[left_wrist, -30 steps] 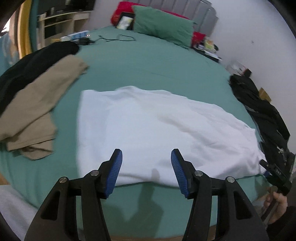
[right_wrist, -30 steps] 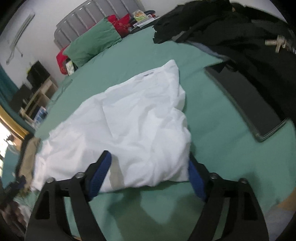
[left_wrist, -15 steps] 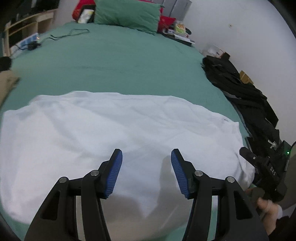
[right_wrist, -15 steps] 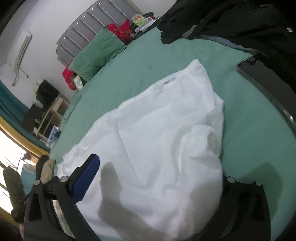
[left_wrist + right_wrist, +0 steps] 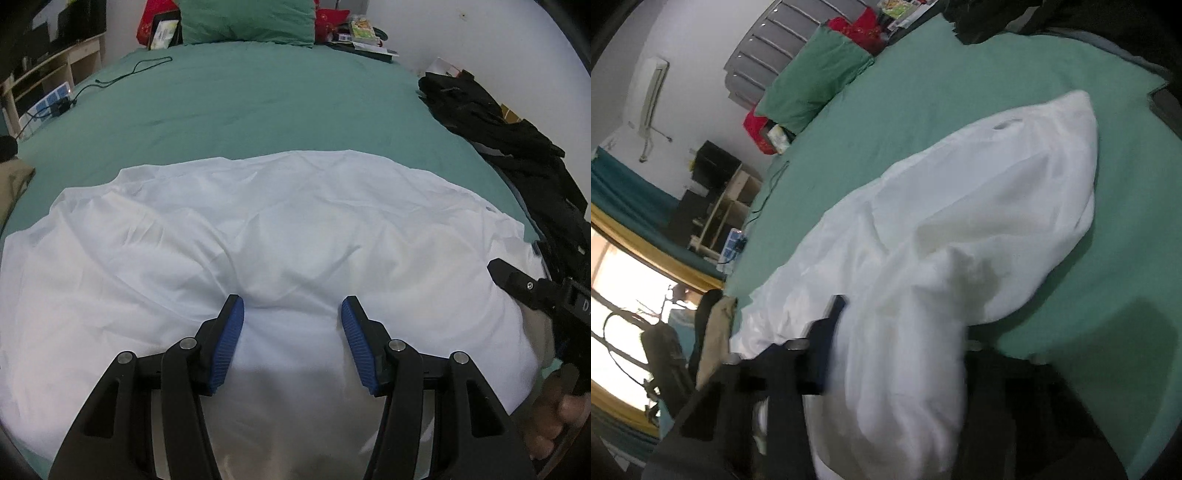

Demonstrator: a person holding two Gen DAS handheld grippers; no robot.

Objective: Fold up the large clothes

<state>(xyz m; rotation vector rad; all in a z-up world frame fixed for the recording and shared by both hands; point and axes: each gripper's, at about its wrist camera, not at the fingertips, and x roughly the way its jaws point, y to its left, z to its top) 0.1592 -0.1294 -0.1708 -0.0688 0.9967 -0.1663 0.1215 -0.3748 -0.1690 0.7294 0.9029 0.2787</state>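
With the white garment (image 5: 280,236) spread across the green bed (image 5: 258,107), our right gripper (image 5: 897,354) has just been closing its fingers on a bunched edge — our left gripper (image 5: 291,325), fingers spread, should pinch one clean hem before we lift evenly.

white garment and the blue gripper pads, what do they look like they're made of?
White garment: thin woven fabric, likely cotton or a blend, matte; it wrinkles finely and bunches softly. Blue pads on the left gripper: probably rubber or soft plastic, matte, with fine ridges across the face. Neither can be settled from the look alone.
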